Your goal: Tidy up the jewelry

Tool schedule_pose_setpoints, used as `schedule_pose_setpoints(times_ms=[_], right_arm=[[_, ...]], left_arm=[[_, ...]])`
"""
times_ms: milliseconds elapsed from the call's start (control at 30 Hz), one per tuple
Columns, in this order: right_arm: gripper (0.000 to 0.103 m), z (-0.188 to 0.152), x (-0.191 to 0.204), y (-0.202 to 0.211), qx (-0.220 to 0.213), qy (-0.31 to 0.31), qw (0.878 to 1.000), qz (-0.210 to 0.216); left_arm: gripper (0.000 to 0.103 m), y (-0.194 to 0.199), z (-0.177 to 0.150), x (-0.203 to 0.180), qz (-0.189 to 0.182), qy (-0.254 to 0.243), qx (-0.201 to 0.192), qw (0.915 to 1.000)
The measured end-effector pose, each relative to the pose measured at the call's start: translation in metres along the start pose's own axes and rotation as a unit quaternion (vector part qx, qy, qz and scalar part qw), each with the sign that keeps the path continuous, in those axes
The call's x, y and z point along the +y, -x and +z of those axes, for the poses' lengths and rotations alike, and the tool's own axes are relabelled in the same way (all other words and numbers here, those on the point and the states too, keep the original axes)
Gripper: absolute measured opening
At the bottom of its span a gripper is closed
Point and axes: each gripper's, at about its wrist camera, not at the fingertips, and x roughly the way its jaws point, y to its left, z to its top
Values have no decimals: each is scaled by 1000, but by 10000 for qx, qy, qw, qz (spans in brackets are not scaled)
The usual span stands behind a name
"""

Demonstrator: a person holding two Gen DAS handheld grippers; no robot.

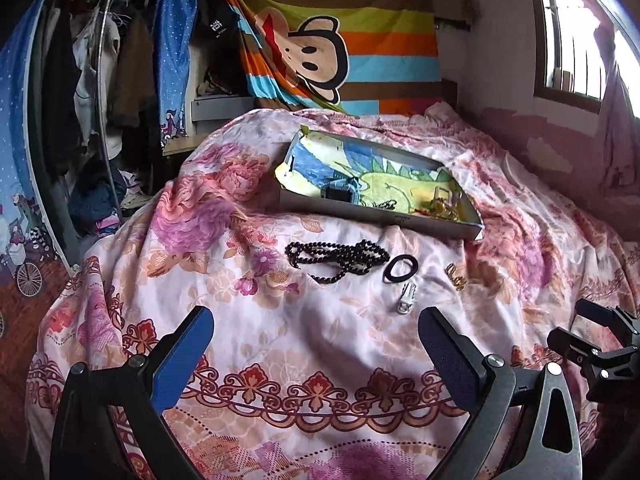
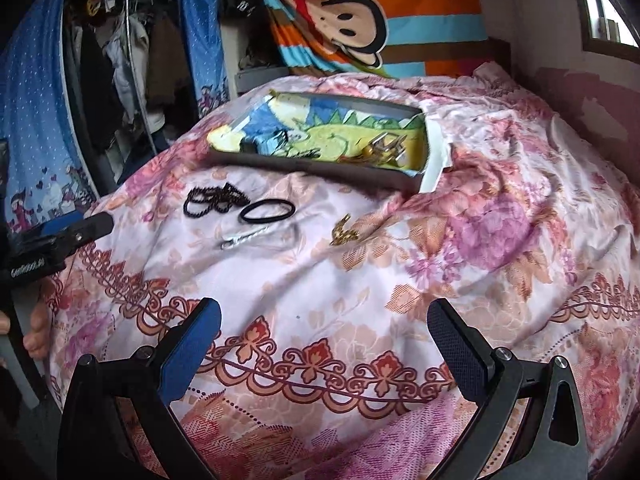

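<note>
A black bead necklace (image 1: pixel 336 260) (image 2: pixel 214 199), a black hair tie (image 1: pixel 401 269) (image 2: pixel 267 212), a white hair clip (image 1: pixel 407 298) (image 2: pixel 244 237) and a small gold piece (image 1: pixel 456 276) (image 2: pixel 343 232) lie on the floral bedspread. Behind them stands a shallow grey box (image 1: pixel 380 218) (image 2: pixel 320 168) lined with a dinosaur-print cloth, holding a dark square item (image 1: pixel 338 192) and gold jewelry (image 1: pixel 440 204) (image 2: pixel 384 146). My left gripper (image 1: pixel 316 332) is open and empty, short of the items. My right gripper (image 2: pixel 324 328) is open and empty, also nearer than the items.
The bed (image 1: pixel 280 360) fills the view. A clothes rack (image 1: pixel 100 80) and blue curtain (image 1: pixel 172 40) stand at the left. A striped monkey blanket (image 1: pixel 340 40) hangs behind. A window (image 1: pixel 580 32) is at the right. The other gripper shows at the edge of each view (image 1: pixel 600 344) (image 2: pixel 60 236).
</note>
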Motion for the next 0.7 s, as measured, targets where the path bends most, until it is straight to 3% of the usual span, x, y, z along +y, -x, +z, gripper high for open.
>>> schedule_pose_setpoints(times_ms=[300,700], right_arm=[[101,15,-6,-15,172,264,9994,-147],[101,49,-20,-63,263,302,9981,459]], left_arm=[[103,-40,16,12,-171,192,414,9988],[103,-91,35,3,-612,40,667,9959]])
